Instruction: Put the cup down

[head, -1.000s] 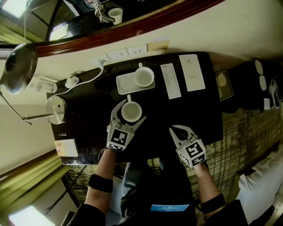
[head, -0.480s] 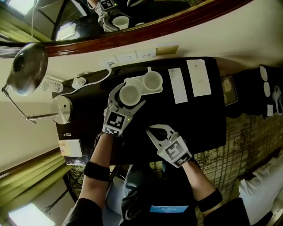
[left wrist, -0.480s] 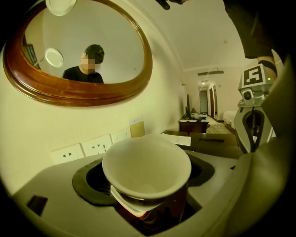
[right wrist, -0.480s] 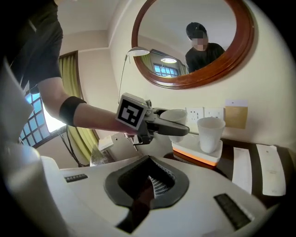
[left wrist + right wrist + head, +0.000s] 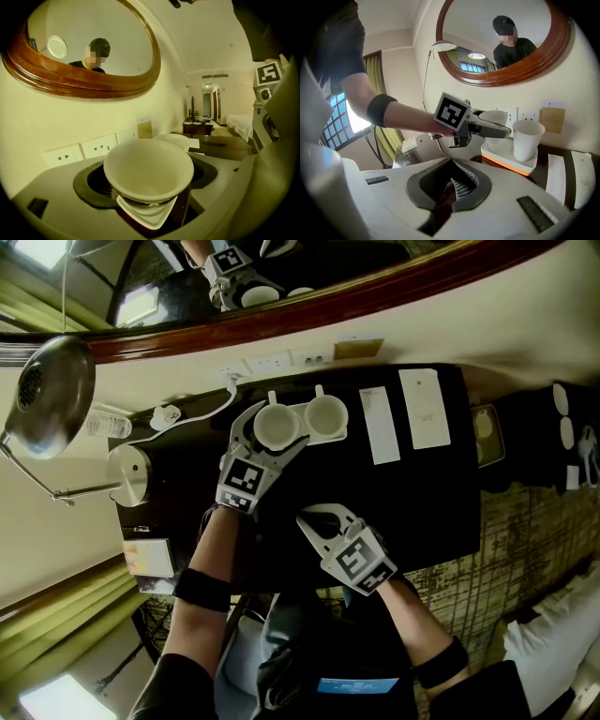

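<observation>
My left gripper (image 5: 273,431) is shut on a white cup (image 5: 275,425), one jaw on each side of it. It holds the cup (image 5: 149,171) over the left half of a white tray (image 5: 304,434) at the back of the dark table. The tray's corner (image 5: 150,214) shows just under the cup; I cannot tell whether they touch. A second white cup (image 5: 326,415) stands on the tray's right half. In the right gripper view the held cup (image 5: 493,117) sits behind the second cup (image 5: 527,138). My right gripper (image 5: 303,516) is shut and empty, over the table's near part.
Two paper cards (image 5: 380,423) (image 5: 424,407) lie right of the tray. A desk lamp (image 5: 52,395), a water bottle (image 5: 108,423), a round lamp base (image 5: 127,474) and a cable plug (image 5: 167,413) stand at the left. Wall sockets (image 5: 272,362) and a mirror are behind.
The left gripper has carried the cup from the table's middle back toward the wall, over the tray beside the other cup. The right gripper has moved left and a little forward, still shut.
</observation>
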Available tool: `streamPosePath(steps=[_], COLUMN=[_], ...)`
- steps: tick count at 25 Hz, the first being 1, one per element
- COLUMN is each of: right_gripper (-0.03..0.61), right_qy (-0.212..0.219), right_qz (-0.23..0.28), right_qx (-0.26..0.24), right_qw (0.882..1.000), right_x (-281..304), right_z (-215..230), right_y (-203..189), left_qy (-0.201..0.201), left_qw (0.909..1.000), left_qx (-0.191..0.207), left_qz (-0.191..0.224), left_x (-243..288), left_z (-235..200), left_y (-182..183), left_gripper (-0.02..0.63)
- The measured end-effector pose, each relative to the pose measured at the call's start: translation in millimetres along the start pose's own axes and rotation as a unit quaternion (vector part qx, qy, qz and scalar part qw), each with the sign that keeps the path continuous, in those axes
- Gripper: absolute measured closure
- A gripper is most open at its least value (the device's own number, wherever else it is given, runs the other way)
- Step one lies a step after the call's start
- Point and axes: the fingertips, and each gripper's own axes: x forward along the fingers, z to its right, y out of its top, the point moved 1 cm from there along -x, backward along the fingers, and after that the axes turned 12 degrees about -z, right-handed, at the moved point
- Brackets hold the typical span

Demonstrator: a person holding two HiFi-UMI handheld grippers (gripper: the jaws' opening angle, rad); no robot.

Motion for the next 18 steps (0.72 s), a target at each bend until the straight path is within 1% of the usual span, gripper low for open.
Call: streamPosePath(steps=[11,18], right_gripper=[0.577,0.577], right_qy=[-0.001,-0.003], right_qz=[-0.007,-0.008], right_qx=[0.014,0.021], right_qw=[1.000,1.000], right_x=[-0.3,-1.0], right_z=[9.6,10.7], right_y=[-8.2,-14.6], left_qy=[-0.021,-0.027], left_qw=[0.9996,0.9989], left_qx=[-0.021,-0.036], left_qz=[0.001,0.013], left_x=[15.9,16.6], left_z=[-1.1,-1.7], left_y=[-14.0,-15.2], left_gripper=[0.183,0.183])
